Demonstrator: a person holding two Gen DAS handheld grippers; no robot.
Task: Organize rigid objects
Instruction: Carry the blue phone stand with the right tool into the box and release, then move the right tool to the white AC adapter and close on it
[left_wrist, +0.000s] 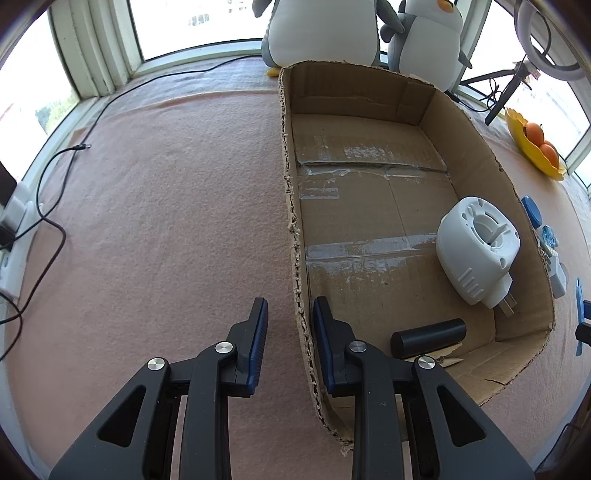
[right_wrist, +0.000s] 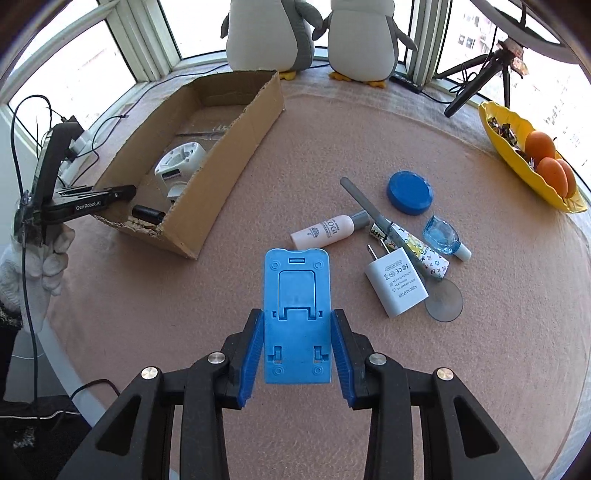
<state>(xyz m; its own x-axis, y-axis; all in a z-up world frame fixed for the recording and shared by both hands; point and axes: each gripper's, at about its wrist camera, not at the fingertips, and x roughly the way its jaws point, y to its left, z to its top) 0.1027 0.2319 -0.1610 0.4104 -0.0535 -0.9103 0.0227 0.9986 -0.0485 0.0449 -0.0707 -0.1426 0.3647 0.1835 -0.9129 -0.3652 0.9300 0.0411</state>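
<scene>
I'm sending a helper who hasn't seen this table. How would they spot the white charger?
Start at the cardboard box on the pink cloth; right of it lies a cluster of small items. The white charger is at its near edge, beside a clear disc: the only blocky white thing with two metal prongs.

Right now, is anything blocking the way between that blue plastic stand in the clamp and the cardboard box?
Nothing visible does. The right gripper holds the blue stand, and bare pink cloth runs up to the cardboard box. Only its near wall must be cleared. The bottle and charger lie off to the right.
</scene>
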